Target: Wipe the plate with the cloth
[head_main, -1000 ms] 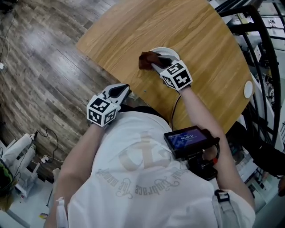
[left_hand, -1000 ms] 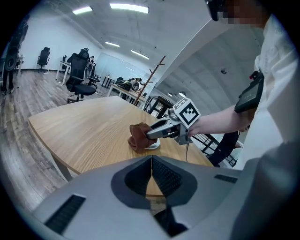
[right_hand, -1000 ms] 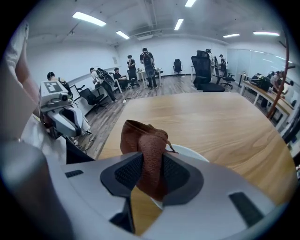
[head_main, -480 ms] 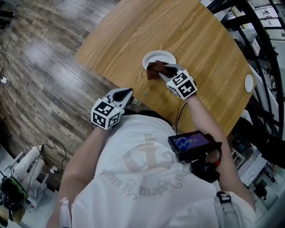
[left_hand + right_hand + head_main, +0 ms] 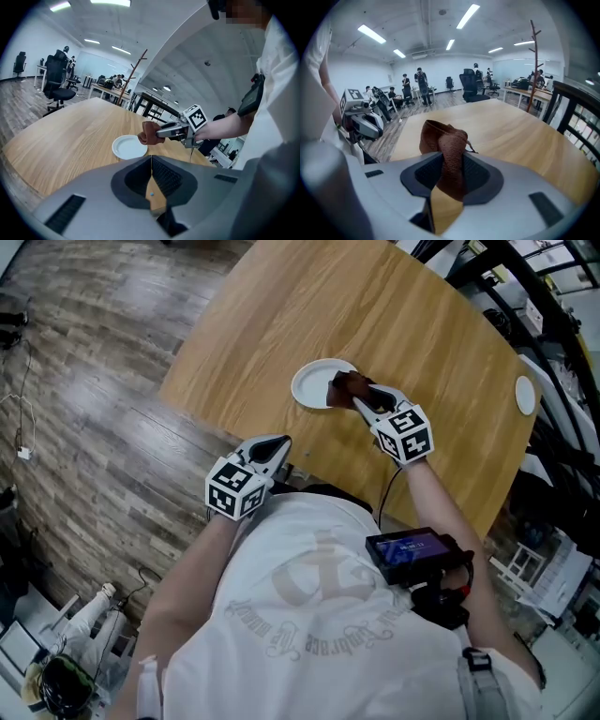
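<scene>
the right gripper's [image 5: 362,397] jaws are closed on a bunched brown cloth [image 5: 446,143]. the fabric is pinched between them and bulges out ahead as a wad, which looks like a sensible hold, since the soft wad rather than the hard jaws would meet the dish. in the head view the wad sits at the right rim of the white plate [image 5: 314,386], near the middle of the frame. the left gripper view shows it at that same rim, though no view settles whether it is pressing on the plate or just above it. the plate lies flat on the wooden tabletop [image 5: 281,315], close to the near edge and within easy reach. most of its face shows bare to the left of the cloth, so by my reading the wipe has ground left to cover. the right forearm reaches forward and up the frame from the person's body, with the gripper's marker cube behind the jaws. the left gripper [image 5: 279,443] has its jaws pressed together with nothing between them. it hangs at the tabletop's near edge, below and left of the plate and well apart from it, pointed toward the plate. it takes no part in the wiping, so the plate rests unsteadied, and a hard push might slide it.
</scene>
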A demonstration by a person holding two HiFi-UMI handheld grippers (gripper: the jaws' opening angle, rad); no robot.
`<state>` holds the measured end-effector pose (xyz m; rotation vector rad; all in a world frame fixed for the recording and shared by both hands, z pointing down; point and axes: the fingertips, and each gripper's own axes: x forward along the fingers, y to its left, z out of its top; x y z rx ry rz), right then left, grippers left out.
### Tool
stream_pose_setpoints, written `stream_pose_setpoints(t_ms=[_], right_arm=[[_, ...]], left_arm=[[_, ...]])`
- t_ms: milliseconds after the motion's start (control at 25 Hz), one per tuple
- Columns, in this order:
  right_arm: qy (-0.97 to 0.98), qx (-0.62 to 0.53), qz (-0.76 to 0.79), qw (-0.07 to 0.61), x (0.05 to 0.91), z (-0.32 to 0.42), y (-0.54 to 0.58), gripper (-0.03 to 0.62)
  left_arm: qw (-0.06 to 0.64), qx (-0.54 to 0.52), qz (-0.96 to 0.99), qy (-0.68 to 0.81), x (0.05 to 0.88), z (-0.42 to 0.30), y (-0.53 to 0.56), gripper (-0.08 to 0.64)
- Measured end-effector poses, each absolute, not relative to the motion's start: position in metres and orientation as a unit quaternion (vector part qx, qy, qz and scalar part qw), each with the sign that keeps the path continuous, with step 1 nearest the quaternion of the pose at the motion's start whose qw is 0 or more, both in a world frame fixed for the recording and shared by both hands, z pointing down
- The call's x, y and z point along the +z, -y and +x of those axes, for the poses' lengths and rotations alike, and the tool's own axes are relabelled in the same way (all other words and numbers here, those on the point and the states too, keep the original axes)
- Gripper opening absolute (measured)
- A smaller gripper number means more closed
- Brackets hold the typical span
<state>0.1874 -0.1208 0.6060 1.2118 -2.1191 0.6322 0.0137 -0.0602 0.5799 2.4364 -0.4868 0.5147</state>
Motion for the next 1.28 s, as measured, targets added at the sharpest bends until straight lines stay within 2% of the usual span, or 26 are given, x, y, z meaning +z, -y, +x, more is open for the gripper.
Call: stream_pose_setpoints(t_ms=[200, 560, 920, 1280], right_arm=[[0.802, 0.238, 0.505, 0.211, 0.568, 0.204, 0.112, 0.127], [0.817, 0.189, 0.53, 0.127, 0.516, 0.212, 0.079, 0.127], [0.803, 0.201, 0.556, 0.074, 0.515, 0.215, 0.051, 0.127], [0.798, 0.204, 0.563, 0.072, 0.521, 0.214, 0.052, 0.127]], left_arm=[[0.276, 0.193, 0.926, 0.168, 0.566, 0.025, 0.066, 0.014], [0.242, 0.173, 0.941, 0.163, 0.529, 0.04, 0.085, 0.014], [0.231, 0.176, 0.944, 0.154, 0.522, 0.045, 0.089, 0.014], [0.223, 0.185, 0.946, 0.147, 0.522, 0.048, 0.095, 0.014]])
